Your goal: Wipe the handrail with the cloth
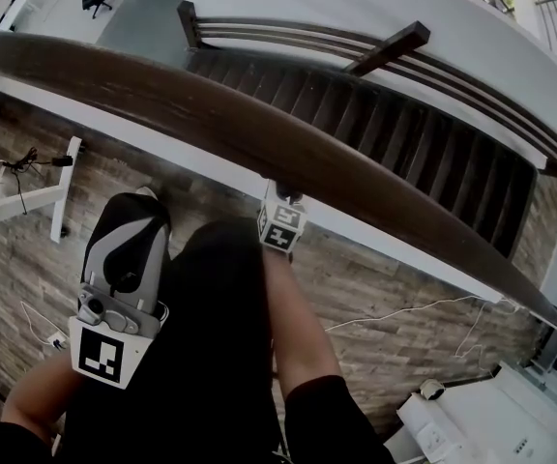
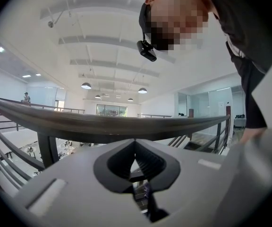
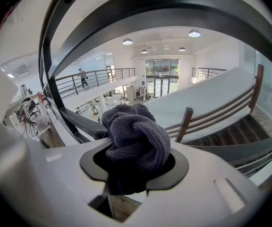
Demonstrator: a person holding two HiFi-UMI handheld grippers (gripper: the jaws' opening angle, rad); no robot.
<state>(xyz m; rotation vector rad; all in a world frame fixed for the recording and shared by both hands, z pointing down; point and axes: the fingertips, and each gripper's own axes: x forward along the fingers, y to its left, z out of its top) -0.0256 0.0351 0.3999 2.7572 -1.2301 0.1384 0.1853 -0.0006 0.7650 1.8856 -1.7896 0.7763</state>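
Cloth [image 3: 136,134]: bunched wad in R tool [image 3: 137,162], jaws clamped on it, held just under the dark handrail [image 1: 259,133]; we judge this sets fabric vs. its underside. L tool [image 2: 135,150]: jaws together, empty, low beside rail, prob. parked clear.

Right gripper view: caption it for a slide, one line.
Right gripper shut on a bunched dark cloth beneath the curved handrail, staircase beyond.
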